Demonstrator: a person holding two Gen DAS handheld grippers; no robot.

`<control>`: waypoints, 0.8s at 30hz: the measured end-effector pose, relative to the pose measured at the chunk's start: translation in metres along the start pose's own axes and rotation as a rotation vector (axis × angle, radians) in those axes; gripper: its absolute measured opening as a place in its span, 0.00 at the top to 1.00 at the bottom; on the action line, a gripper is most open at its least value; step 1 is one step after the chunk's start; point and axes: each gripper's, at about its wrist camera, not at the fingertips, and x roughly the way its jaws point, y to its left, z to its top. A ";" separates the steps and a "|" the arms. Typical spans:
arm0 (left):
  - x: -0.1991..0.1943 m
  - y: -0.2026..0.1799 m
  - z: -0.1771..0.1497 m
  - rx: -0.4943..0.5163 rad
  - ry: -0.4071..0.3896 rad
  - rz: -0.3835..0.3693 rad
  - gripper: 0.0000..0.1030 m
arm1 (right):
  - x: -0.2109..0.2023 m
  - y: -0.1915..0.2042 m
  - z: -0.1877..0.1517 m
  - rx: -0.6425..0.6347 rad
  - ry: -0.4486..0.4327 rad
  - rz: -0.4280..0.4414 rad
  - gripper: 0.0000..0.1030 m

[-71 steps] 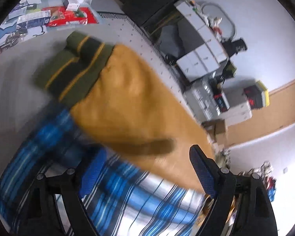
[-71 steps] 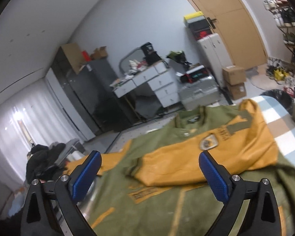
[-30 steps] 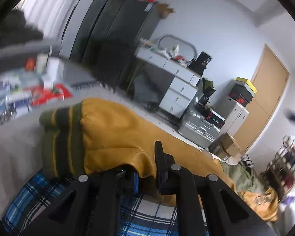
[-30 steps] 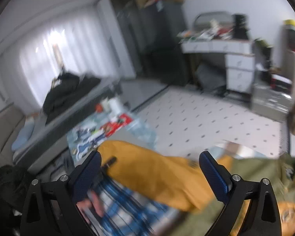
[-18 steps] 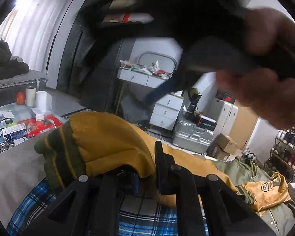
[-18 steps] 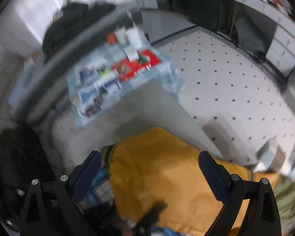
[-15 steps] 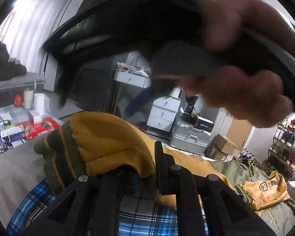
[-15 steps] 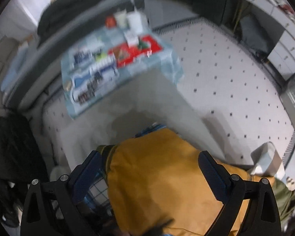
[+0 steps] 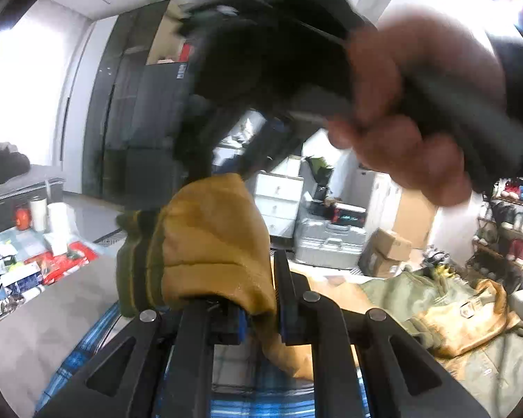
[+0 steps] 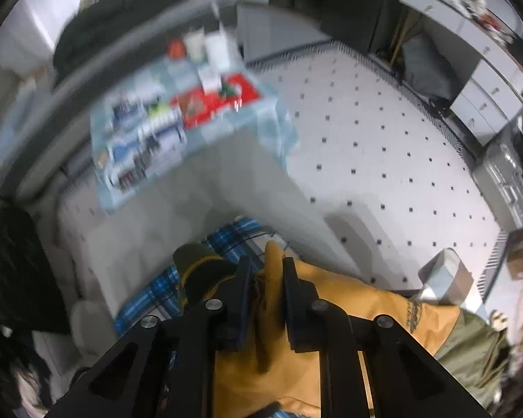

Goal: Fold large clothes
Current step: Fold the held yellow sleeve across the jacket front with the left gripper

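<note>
Between both tools' pads sits the mustard sleeve [image 9: 212, 240]: left tool [image 9: 259, 313] clamped, right tool [image 10: 265, 308] apparently just pinched on it

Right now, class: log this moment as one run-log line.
left gripper: shut on sleeve | right gripper: jaws just closed on sleeve | jacket: unfolded

We are looking at a mustard-yellow sleeve [image 9: 212, 240] with an olive, yellow-striped cuff [image 9: 136, 268], lying over a blue-and-white plaid blanket [image 10: 146, 296]; the floor [image 10: 383, 146] is showing white with black dots.
</note>
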 end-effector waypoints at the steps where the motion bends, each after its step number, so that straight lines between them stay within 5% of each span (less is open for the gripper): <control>1: -0.004 -0.003 0.008 -0.025 -0.007 -0.031 0.92 | -0.016 -0.009 -0.005 0.011 -0.042 0.017 0.86; 4: -0.004 -0.031 0.042 -0.035 0.018 -0.103 0.92 | -0.061 -0.038 -0.022 0.058 -0.145 0.090 0.87; 9: 0.008 -0.126 0.080 0.068 0.055 -0.254 0.92 | -0.153 -0.155 -0.097 0.315 -0.397 0.329 0.93; 13: 0.034 -0.229 0.078 0.141 0.123 -0.398 0.92 | -0.204 -0.244 -0.193 0.426 -0.545 0.322 0.94; 17: 0.077 -0.338 0.037 0.214 0.284 -0.540 0.92 | -0.217 -0.332 -0.295 0.591 -0.620 0.307 0.93; 20: 0.115 -0.399 -0.014 0.233 0.455 -0.605 0.92 | -0.194 -0.398 -0.373 0.730 -0.582 0.279 0.93; 24: 0.158 -0.450 -0.093 0.305 0.659 -0.554 0.92 | -0.125 -0.462 -0.474 0.938 -0.507 0.236 0.90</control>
